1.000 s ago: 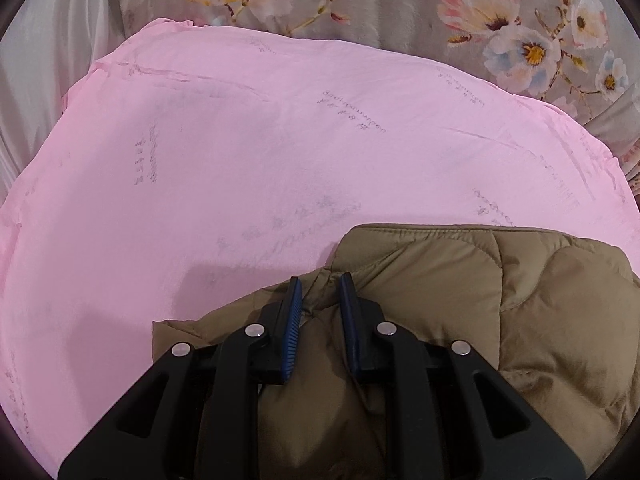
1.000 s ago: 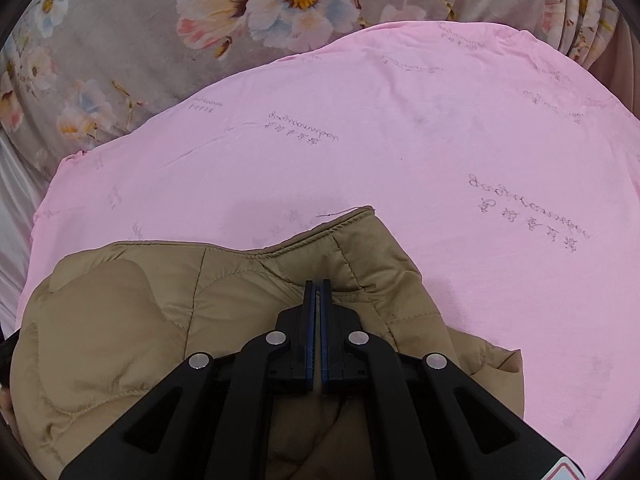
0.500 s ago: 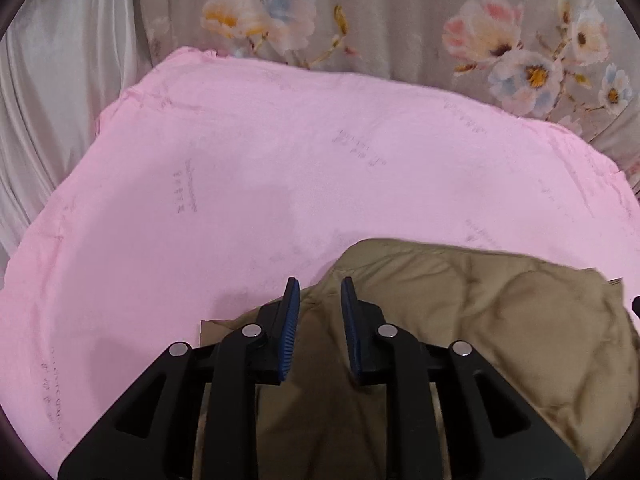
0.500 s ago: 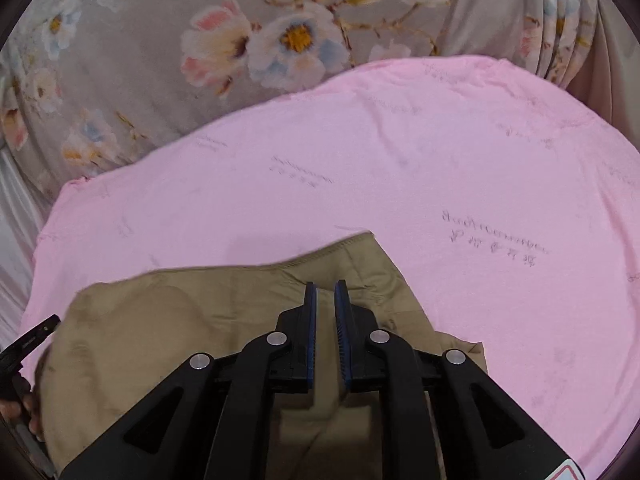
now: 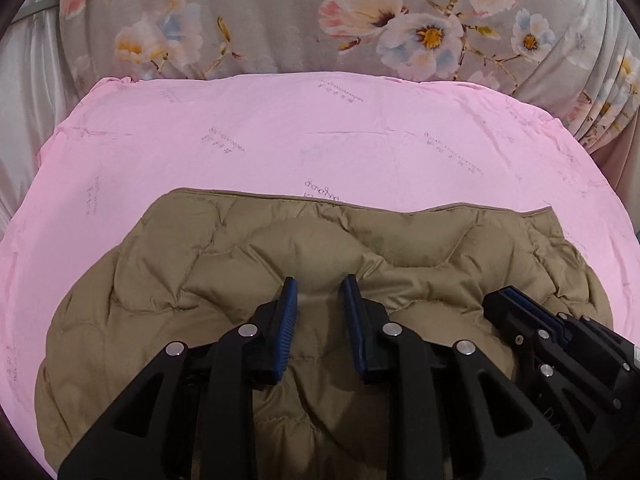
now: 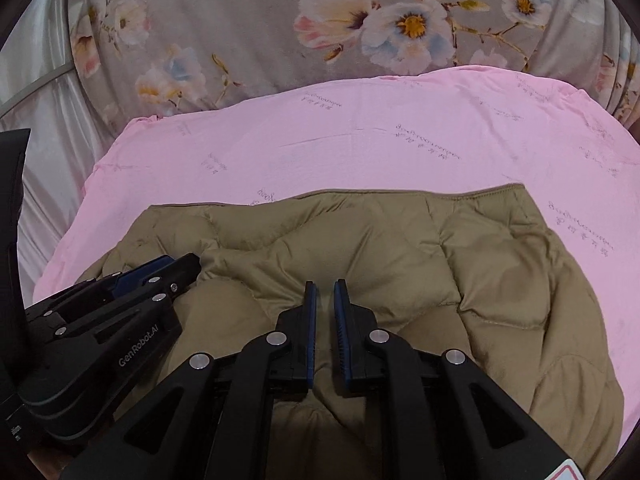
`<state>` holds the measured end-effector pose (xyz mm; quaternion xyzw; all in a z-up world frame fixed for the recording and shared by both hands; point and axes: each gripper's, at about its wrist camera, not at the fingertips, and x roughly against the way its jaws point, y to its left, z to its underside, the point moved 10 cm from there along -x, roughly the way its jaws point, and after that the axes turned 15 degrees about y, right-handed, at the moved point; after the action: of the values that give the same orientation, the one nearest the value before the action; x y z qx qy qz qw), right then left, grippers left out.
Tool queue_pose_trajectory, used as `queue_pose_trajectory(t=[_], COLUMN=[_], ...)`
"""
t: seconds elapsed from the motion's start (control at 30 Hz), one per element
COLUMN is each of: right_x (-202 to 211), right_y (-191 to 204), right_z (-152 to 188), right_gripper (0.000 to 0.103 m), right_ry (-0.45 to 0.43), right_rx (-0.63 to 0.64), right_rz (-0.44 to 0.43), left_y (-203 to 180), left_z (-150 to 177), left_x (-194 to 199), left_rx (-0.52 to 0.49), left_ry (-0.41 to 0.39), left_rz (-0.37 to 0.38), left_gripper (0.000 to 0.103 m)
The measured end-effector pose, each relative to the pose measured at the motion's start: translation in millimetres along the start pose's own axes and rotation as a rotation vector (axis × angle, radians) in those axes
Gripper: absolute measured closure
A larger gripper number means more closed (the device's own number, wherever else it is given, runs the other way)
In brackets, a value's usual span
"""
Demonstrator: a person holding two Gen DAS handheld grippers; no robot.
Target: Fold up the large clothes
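A tan quilted puffer jacket (image 5: 248,264) lies in a folded bundle on a pink sheet (image 5: 280,148); it also shows in the right wrist view (image 6: 400,256). My left gripper (image 5: 320,286) is above the jacket's near part, its fingers apart with a puff of fabric between them. My right gripper (image 6: 325,286) is over the jacket's near middle, fingers slightly apart with nothing clamped. The two grippers are side by side: the right one shows in the left wrist view (image 5: 516,300), the left one in the right wrist view (image 6: 168,266).
The pink sheet (image 6: 360,140) covers the surface around the jacket. A grey floral fabric (image 5: 320,20) rises behind its far edge. White satin cloth (image 6: 44,92) hangs at the left.
Both grippers have pulled back and now stand next to each other over the jacket. The right gripper has opened from shut. The whole jacket bundle now shows, spread wider on the sheet.
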<state>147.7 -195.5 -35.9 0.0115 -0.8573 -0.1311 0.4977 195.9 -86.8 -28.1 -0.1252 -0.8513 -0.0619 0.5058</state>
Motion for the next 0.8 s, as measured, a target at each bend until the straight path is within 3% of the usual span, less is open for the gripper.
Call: queue_pose_trajectory(t=[0.1, 0.3, 0.8], right_x=[-6.9, -13.3, -17.9], right_y=[-1.2, 3.3, 0.8], right_z=[2.7, 6.5, 7.5], right_gripper=[0.091, 0.091, 0.091], right_ry=[0.003, -0.016, -0.016], right_rx=[-0.005, 0.031, 0.016], right_rz=[-0.005, 0.065, 0.058], left_y=[0.6, -2.3, 1.2], left_z=[3.9, 8.0, 8.1], left_x=[-7.7, -14.1, -18.8], left_rx=[0.007, -0.013, -0.009], left_ry=[-0.001, -0.028, -0.018], left_rz=[0.0, -0.056, -0.059], left_gripper=[0.08, 0.08, 0.08])
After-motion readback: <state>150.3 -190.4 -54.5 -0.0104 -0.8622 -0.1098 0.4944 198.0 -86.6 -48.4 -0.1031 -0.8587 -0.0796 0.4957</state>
